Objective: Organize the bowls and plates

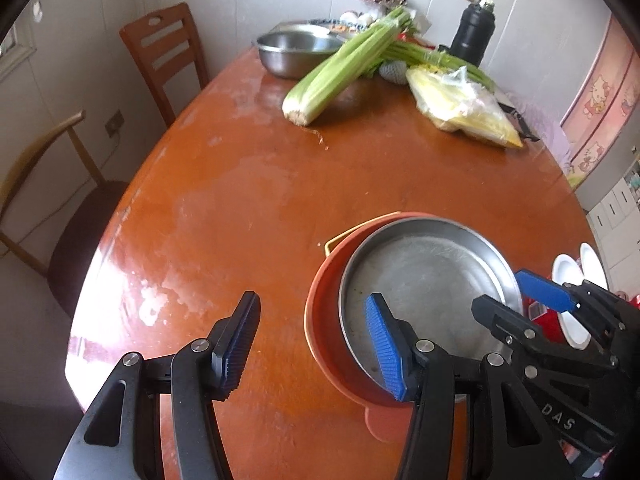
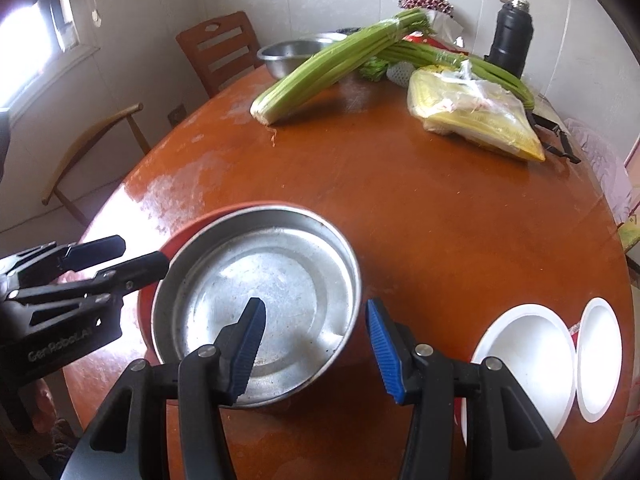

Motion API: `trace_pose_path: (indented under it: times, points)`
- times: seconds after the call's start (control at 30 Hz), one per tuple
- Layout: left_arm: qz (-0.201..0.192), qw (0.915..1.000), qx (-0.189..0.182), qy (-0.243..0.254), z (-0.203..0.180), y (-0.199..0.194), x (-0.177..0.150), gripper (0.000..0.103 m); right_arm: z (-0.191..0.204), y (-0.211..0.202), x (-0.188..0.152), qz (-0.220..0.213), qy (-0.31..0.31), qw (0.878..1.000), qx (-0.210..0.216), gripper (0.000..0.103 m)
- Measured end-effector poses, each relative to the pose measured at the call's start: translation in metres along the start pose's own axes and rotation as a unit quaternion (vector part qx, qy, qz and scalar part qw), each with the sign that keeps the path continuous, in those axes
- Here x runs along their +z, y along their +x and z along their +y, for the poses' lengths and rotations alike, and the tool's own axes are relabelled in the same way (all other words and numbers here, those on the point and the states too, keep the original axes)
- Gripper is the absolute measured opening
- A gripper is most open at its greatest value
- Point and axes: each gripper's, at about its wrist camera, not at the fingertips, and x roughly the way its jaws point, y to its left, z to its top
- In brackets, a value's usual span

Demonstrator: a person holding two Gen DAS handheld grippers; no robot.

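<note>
The round steel plate (image 2: 256, 308) sits nested in the orange plastic basin (image 1: 324, 320) on the brown wooden table (image 2: 420, 220). Both the left gripper (image 1: 312, 344) and the right gripper (image 2: 312, 344) hover released, empty. The right gripper straddles the plate's near-right rim, nearer to the two white plates (image 2: 524, 364) lying to its right.

1. Daylight enters through a window (image 2: 36, 36) at the upper left of the right wrist view, blown out to white.
2. The counter (image 1: 248, 208) shows pale glare patches along its left side.
3. Fisheye distortion bends the walls; dark vignetting fills the corners.
4. Focus is fairly sharp, with slightly soft edges.
</note>
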Motion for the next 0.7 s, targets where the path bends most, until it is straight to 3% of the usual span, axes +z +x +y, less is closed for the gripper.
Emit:
trace_pose_path:
  times: [0.37, 0.7]
  points:
    - [-0.031, 0.9990, -0.007, 0.030, -0.033, -0.037, -0.007, 0.056, -0.022, -0.059, -0.005, -0.070, 0.027, 0.997, 0.000, 0.060]
    - [-0.045, 0.9956, -0.023, 0.080, -0.091, -0.060, -0.021, 0.056, -0.060, -0.109, -0.030, -0.123, 0.054, 0.991, -0.022, 0.065]
